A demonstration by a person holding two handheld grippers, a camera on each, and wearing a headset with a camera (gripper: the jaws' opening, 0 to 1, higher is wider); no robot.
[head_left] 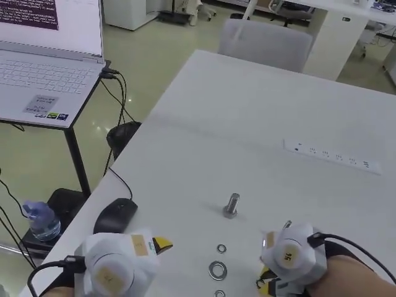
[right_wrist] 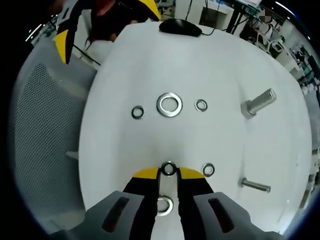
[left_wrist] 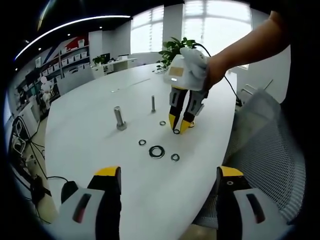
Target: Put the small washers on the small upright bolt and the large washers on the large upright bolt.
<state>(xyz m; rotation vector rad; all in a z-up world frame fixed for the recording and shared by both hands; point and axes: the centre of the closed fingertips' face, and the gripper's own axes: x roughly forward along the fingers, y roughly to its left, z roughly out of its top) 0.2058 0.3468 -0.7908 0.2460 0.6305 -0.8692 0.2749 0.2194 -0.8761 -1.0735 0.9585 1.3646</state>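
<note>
Between right gripper (right_wrist: 168, 173) tips: small washer (right_wrist: 164, 169) pinched; lift level, centre over small bolt (right_wrist: 256, 185) to its right; left gripper (left_wrist: 168, 173) spread wide.

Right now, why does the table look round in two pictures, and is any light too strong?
Left gripper view: the fisheye lens bows the table, and the windows glare white. Right gripper view: same bulge, yet the small washer at the right gripper is sharp. Head view: straight edges, soft even light.
</note>
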